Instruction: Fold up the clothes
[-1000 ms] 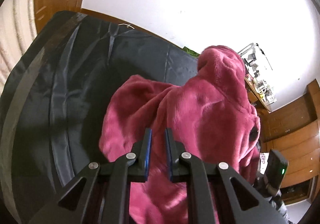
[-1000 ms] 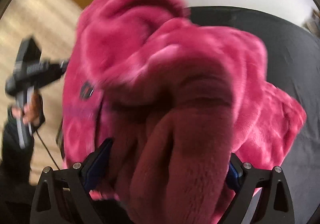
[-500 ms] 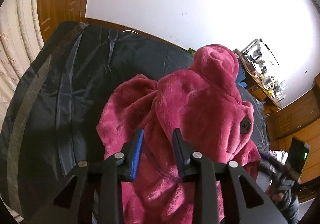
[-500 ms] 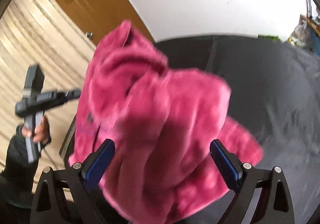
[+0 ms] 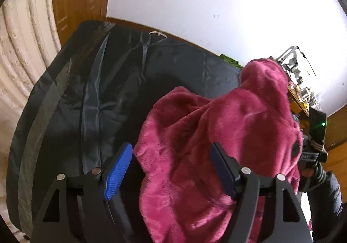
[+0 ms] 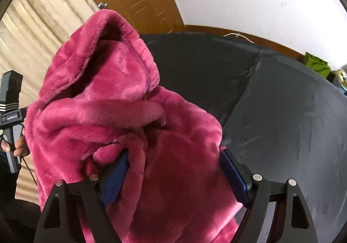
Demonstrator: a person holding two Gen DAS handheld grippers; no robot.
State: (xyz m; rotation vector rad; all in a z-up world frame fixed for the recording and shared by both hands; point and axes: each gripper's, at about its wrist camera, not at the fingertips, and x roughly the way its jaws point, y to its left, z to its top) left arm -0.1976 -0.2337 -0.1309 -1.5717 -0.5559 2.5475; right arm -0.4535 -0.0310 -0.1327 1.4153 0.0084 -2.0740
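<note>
Pink fleece garment heaped and half raised over the black-covered surface

The left tongs (image 5: 171, 167) stand spread wide, released, with the fleece garment (image 5: 216, 134) bulging between the pads without being pinched; the right tongs (image 6: 173, 174) are parted too, fleece filling the gap, and whether they bear on it I cannot tell. The garment's peak stands well above the black surface (image 5: 91, 95), yet what keeps it up is not visible. Judged from this, with neither pair clearly gripping, the plush bulk could slump into a crumpled pile or slide off the near edge, and thick pile may slip out of a shallow pinch. Sleeves, hem and the lower part are cut off below both views; one dark button (image 5: 295, 147) shows
</note>
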